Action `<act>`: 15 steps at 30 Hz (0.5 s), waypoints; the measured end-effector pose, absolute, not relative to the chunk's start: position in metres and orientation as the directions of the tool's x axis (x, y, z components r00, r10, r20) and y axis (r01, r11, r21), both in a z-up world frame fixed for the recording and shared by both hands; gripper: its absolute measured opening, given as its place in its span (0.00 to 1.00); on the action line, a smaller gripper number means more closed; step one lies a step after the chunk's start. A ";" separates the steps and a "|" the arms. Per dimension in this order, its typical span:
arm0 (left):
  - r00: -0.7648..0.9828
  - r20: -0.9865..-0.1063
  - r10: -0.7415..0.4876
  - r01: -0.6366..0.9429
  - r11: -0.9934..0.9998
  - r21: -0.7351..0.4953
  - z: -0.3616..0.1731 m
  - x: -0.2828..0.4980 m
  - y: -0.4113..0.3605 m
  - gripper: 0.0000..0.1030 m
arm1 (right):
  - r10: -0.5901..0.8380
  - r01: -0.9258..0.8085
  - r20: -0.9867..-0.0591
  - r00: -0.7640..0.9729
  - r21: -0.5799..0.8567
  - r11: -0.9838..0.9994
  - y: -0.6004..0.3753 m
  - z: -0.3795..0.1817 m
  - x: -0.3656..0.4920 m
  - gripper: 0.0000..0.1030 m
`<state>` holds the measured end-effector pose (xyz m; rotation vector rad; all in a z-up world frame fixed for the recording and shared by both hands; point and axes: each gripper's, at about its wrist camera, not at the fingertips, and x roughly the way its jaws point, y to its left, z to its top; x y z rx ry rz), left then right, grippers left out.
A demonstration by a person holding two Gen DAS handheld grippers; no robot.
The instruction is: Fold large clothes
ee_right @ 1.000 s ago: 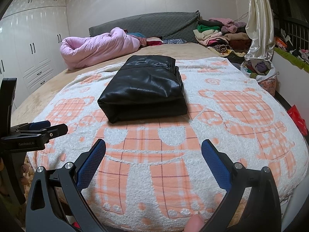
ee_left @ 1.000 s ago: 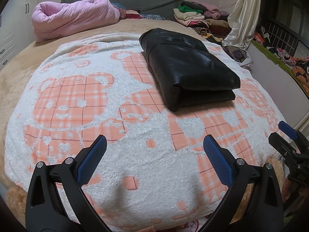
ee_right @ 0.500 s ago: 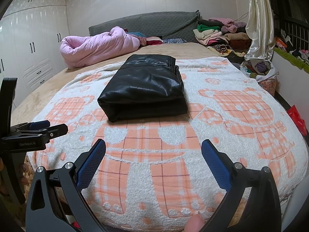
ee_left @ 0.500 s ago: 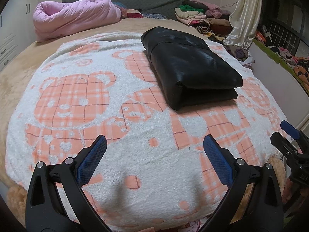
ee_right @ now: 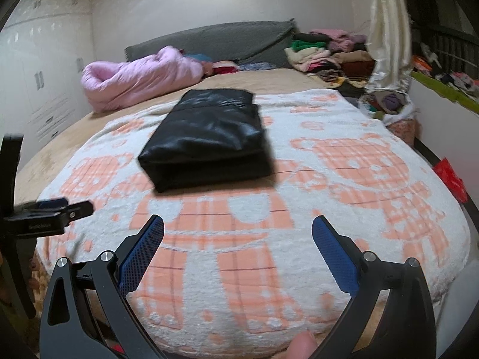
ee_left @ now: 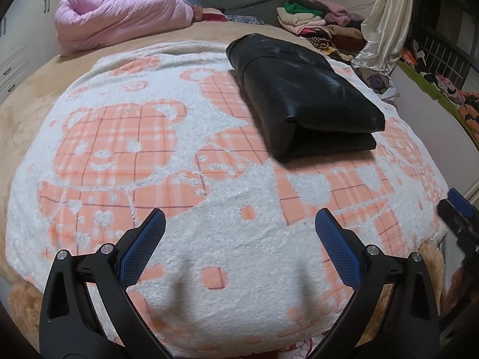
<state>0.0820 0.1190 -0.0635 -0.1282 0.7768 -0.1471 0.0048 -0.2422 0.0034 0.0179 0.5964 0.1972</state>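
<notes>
A black, leather-look garment (ee_left: 302, 98) lies folded into a thick rectangular bundle on a white fleece blanket (ee_left: 209, 197) patterned with orange plaid bears, spread over a bed (ee_left: 27, 101). Both pairs of tongs hover near the blanket's near edge, well apart from the bundle. The left tongs (ee_left: 239, 239) are spread wide and empty — so are the right tongs (ee_right: 238, 236), their blue pads holding nothing. A fingertip (ee_right: 301, 345) shows at the bottom of the right view. Farther back sit a rolled pink quilt (ee_right: 140, 82), a grey headboard cushion (ee_right: 215, 42) and a heap of mixed clothes (ee_right: 326, 53).
</notes>
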 end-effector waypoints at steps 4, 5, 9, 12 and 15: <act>0.699 -0.698 -0.152 0.030 0.982 -0.185 -0.066 0.090 0.140 0.91 | 0.078 -0.032 -0.544 0.836 0.093 0.995 -0.293 0.006 0.000 0.96; 0.697 -0.703 -0.143 0.006 0.981 -0.193 -0.068 0.096 0.155 0.91 | 0.046 0.009 -0.542 0.839 0.098 0.995 -0.309 0.006 -0.001 0.96; 0.693 -0.720 -0.037 -0.126 0.977 -0.172 -0.069 0.127 0.240 0.91 | -0.246 0.356 -0.582 0.775 0.079 0.931 -0.431 -0.009 -0.008 0.96; 0.663 -0.736 0.135 -0.297 0.950 -0.094 -0.069 0.151 0.329 0.91 | -0.513 0.666 -0.651 0.559 -0.016 0.746 -0.546 -0.035 -0.024 0.96; 0.587 -0.738 0.332 -0.487 0.873 0.006 -0.076 0.173 0.430 0.91 | -0.585 0.834 -0.742 0.327 -0.065 0.548 -0.653 -0.070 -0.051 0.96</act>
